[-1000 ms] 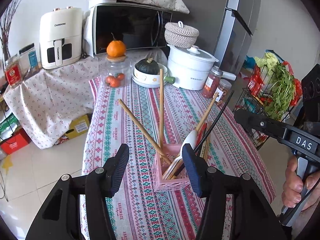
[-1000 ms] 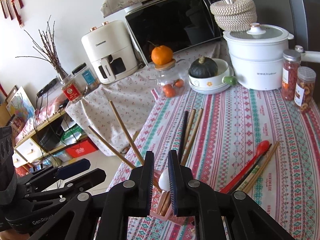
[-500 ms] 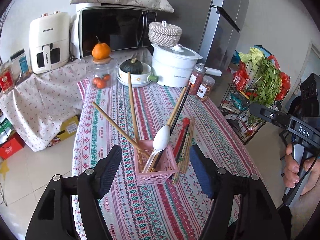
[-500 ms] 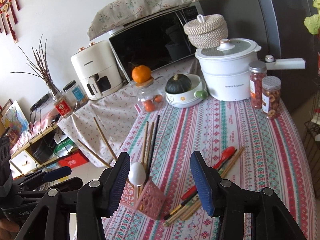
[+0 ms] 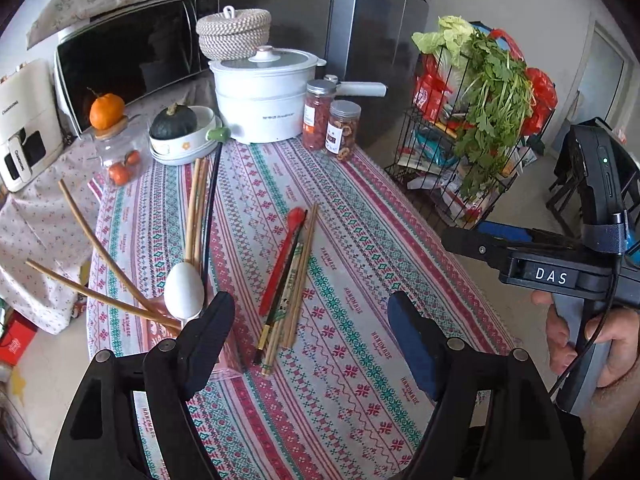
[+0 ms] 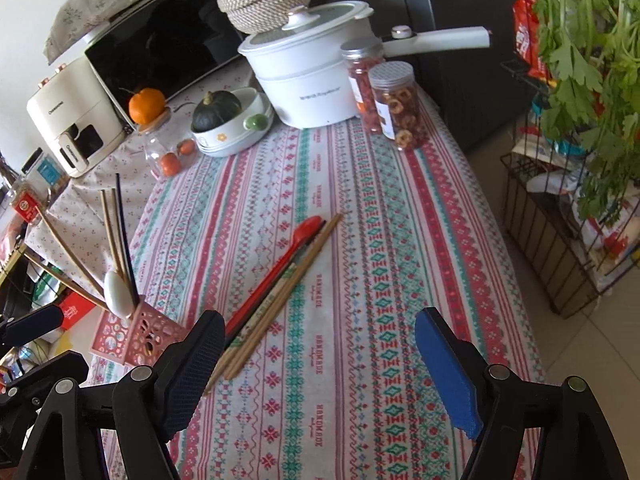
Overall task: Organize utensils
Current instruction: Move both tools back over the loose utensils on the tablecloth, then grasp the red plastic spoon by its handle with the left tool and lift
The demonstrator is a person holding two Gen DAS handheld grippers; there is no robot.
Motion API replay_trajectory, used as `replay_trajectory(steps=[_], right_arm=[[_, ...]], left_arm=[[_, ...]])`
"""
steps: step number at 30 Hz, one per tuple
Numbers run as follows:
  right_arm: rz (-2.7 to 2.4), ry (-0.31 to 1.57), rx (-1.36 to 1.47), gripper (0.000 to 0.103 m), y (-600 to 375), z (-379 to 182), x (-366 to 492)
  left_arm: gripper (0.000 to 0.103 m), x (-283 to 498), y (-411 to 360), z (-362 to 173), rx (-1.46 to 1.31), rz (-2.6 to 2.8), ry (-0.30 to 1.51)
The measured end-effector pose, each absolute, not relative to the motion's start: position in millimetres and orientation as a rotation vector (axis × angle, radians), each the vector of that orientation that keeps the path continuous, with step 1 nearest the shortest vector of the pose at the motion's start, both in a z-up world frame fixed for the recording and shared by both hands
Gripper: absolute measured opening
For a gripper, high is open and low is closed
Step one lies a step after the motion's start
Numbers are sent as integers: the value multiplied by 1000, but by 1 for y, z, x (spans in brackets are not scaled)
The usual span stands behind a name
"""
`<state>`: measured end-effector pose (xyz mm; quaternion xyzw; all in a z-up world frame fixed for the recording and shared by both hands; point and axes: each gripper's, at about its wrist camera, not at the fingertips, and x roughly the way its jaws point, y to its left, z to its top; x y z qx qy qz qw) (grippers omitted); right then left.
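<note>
Both grippers hang over the near part of the table (image 6: 360,208), which is covered with a striped patterned cloth. Left gripper (image 5: 308,344): jaws wide and opening, nothing between them. Right gripper (image 6: 320,360): jaws wide and opening, also empty.

Pink holder (image 6: 136,336) stands at the table's near left corner, close to the left edge. It already carries a white spoon (image 6: 118,294), bowl end up, a dark chopstick and several wooden chopsticks leaning out at different angles.

Remaining loose bundle lies flat on the cloth toward the middle of the table, just beside the holder on its right: a red spoon (image 6: 276,276) and loose chopsticks (image 6: 280,300), wooden ones plus at least one dark one, all roughly parallel and touching each other. Far edge of the table holds a white pot (image 6: 312,80) and two jars (image 6: 396,104), well apart from the work.

Handling judgement: all pieces light, stiff, thin. Chopsticks lie low on soft cloth, so pads must come down nearly to the fabric; smooth sticks may roll or fan apart. Best hold looks like mid-length, across the stick. Red spoon: grip the handle, not the bowl. Holder is light and top-loaded near the edge; could tip if knocked.
</note>
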<state>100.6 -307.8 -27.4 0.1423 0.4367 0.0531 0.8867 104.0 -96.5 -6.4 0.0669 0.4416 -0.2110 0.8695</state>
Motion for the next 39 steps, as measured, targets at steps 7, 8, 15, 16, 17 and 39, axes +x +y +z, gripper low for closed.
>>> replay_trajectory(steps=[7, 8, 15, 16, 17, 39], right_arm=[[28, 982, 323, 83, -343, -53, 113], [26, 990, 328, 83, -346, -55, 115], [35, 1022, 290, 83, -353, -66, 129], [37, 1025, 286, 83, -354, -68, 130], [38, 1029, 283, 83, -355, -70, 132], [21, 1078, 318, 83, -372, -93, 155]], left_arm=[[77, 162, -159, -39, 230, -357, 1008], [71, 172, -167, -45, 261, -340, 1011], [33, 252, -196, -103, 324, -252, 1149], [32, 263, -197, -110, 318, -240, 1161], [31, 273, -198, -116, 315, -226, 1170], [23, 348, -204, -175, 297, -195, 1283]])
